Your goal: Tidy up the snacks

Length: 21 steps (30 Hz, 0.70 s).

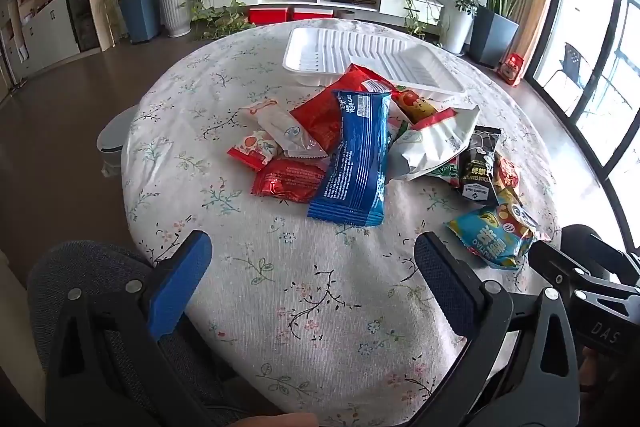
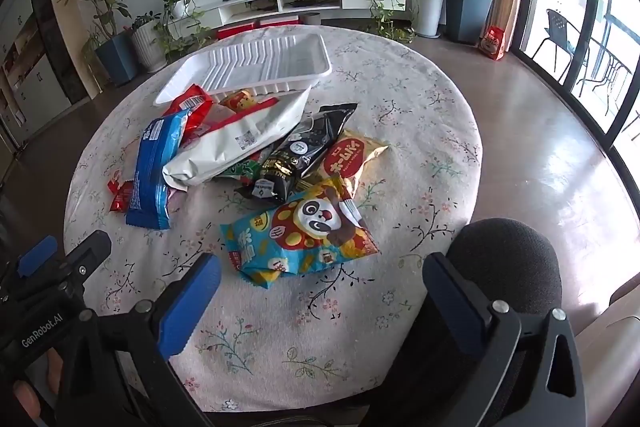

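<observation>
So we're parked at the round table [image 1: 248,291] with the flowery cloth, and it fills most of both views. Far side, upper middle of the frame, sits the white ribbed tray [image 1: 344,47], bare inside, which we reckon is where the snacks should end up.

The snack pile [image 1: 360,139] is dead centre, its far edge touching the tray's near rim. Biggest piece is the white bag [image 2: 240,143], slumped over the others. Next the blue roll cake pack [image 1: 354,159], lying long-ways towards us at the near edge of the heap. Then the panda snack bag [image 2: 304,231], lying at the heap's near edge and lowest in the right wrist view. Black packet [image 2: 296,155], yellow-and-red packet [image 2: 352,155] and the little red wrappers [image 1: 288,179] fill out the rest.

Both tools are empty: left gripper [image 1: 312,263] spread wide over bare cloth at the bottom of its view, right gripper [image 2: 320,283] equally wide, just short of the panda bag.

Our take on doing this well: start with the outlying pieces, not the buried ones. Panda bag for the right, blue pack for the left. Pinch near a crimped end seam so the puffy middle doesn't squirt out, and lift clear before heading over the pile to the tray. Big flat ones in first, along the ribs, small wrappers last.
</observation>
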Tool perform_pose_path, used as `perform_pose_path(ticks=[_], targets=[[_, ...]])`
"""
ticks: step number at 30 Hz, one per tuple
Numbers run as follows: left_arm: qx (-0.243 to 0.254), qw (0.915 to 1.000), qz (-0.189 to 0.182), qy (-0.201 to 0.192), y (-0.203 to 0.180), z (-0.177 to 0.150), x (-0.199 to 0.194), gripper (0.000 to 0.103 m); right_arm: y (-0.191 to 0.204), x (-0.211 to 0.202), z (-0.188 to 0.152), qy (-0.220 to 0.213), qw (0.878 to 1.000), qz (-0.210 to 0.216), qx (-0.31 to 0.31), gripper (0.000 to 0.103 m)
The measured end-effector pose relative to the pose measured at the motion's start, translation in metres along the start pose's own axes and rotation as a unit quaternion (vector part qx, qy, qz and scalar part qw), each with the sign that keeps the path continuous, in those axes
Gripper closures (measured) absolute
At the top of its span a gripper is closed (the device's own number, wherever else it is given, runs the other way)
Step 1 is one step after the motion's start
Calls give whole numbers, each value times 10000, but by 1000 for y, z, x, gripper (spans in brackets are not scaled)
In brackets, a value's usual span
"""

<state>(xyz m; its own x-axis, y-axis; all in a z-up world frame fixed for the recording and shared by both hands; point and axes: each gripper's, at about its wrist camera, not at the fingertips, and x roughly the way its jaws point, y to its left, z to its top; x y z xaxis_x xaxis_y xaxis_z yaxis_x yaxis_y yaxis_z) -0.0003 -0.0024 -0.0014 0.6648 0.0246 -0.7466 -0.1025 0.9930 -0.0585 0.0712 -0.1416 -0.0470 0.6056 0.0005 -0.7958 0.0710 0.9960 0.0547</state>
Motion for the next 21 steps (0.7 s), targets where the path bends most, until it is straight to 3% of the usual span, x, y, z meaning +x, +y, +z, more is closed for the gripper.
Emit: perform_pose_path(ticks=[21], targets=[[14, 10000, -9, 7, 0, -1, 0, 0, 1, 3, -2, 78, 10000, 5, -17, 0]])
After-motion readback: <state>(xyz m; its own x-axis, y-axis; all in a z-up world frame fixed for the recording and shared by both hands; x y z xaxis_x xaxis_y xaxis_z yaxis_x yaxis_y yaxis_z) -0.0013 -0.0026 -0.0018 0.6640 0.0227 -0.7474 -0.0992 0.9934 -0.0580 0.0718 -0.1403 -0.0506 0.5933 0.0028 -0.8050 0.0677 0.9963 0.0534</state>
